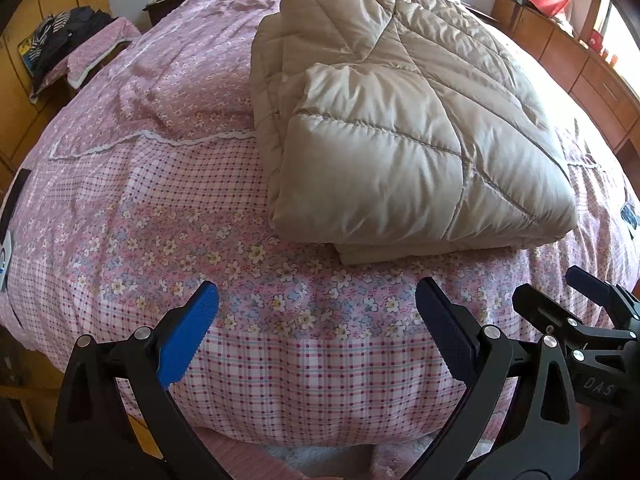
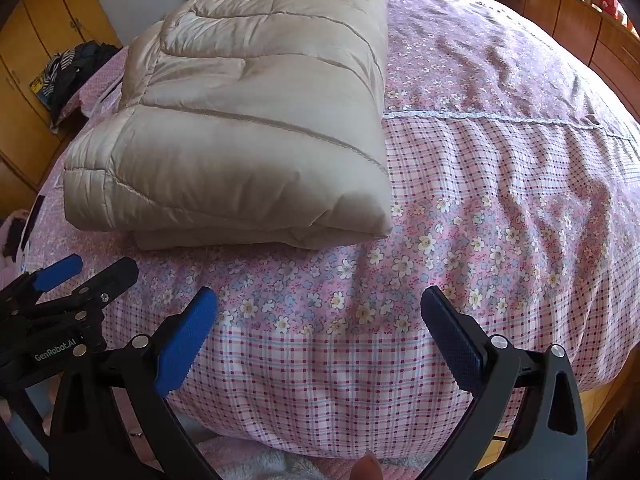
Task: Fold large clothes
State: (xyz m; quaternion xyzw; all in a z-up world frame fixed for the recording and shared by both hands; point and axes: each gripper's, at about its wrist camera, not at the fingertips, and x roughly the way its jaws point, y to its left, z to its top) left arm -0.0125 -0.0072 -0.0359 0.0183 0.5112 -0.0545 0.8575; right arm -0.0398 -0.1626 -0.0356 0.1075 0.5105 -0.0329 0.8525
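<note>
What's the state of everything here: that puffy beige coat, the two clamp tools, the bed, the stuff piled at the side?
Beige padded coat: folded into a thick bundle, lying on the bed, nothing touching it.
Left gripper: jaws wide open, empty, short of the coat.
Right gripper: jaws wide open, empty, short of the coat.
Bed cover: spread out, slightly wrinkled.
Dark clothes pile: heaped unfolded beside the bed.
Wooden cupboard doors: closed.
</note>
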